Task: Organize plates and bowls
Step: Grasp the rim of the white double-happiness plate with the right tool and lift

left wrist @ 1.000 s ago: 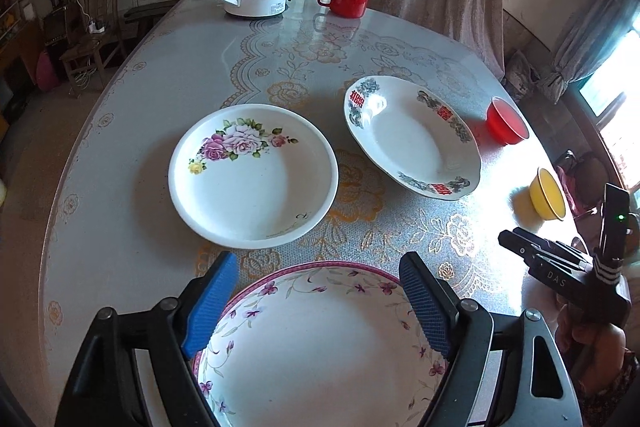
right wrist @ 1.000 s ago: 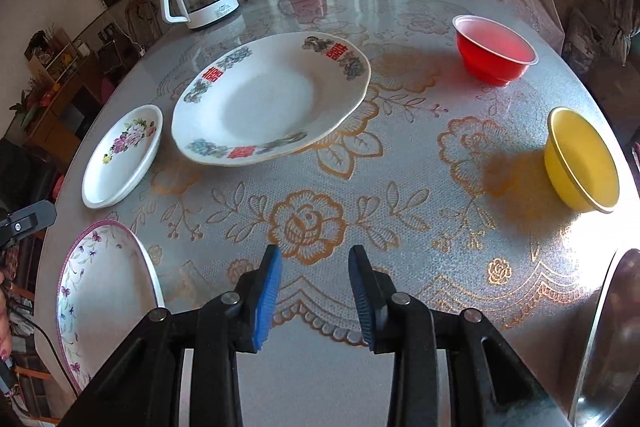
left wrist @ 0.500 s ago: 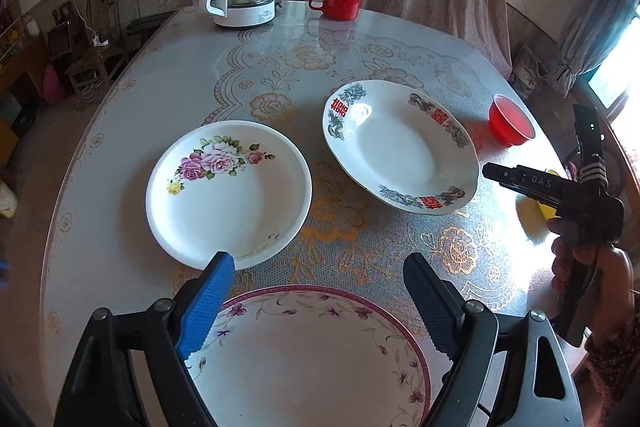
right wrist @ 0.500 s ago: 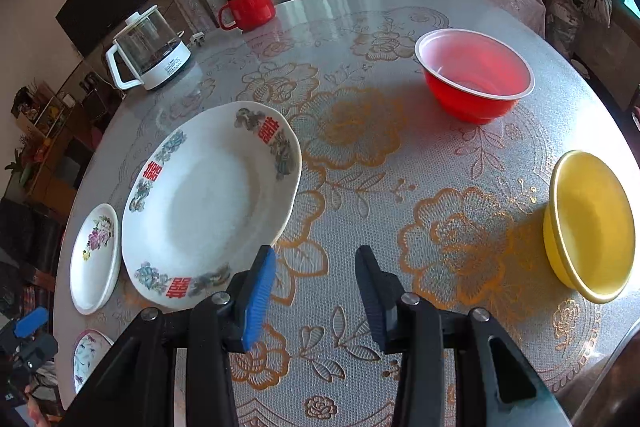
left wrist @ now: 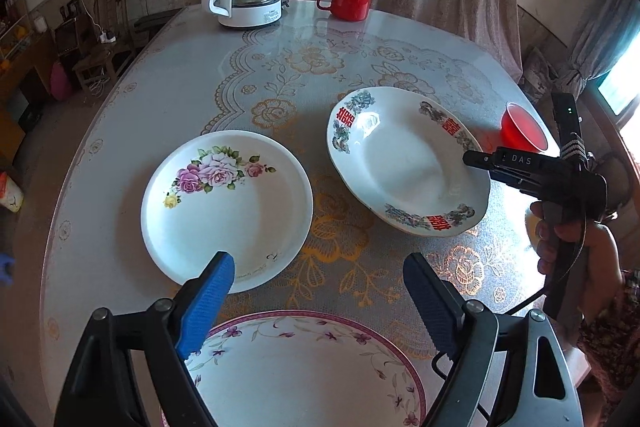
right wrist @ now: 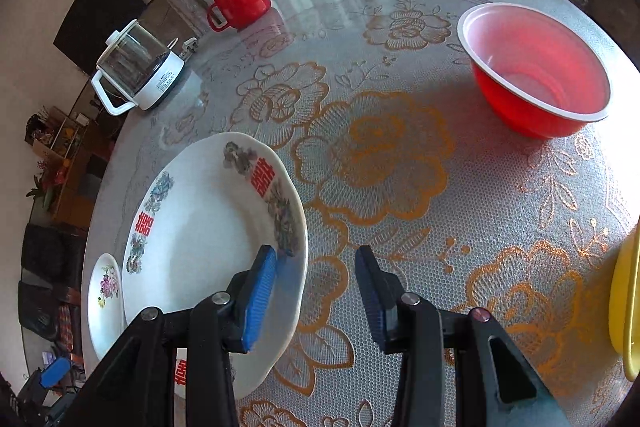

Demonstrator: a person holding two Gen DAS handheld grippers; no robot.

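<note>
The right hand-held gripper (right wrist: 316, 267), jaws part open and empty, straddles the red-lettered plate (right wrist: 192, 251) rim at its 3 o'clock. The open left hand-held gripper (left wrist: 316, 283) hovers empty. Next it likely must close, though contact is unclear.

rose plate (left wrist: 224, 203) white, pink roses | bowl (right wrist: 540, 75) red | mug (left wrist: 350, 1) red | tablecloth (right wrist: 380, 163) gold floral

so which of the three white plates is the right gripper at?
The scalloped white plate with red characters: the right gripper straddles its rim, jaws open. The rose plate and purple-rimmed plate lie apart.
</note>
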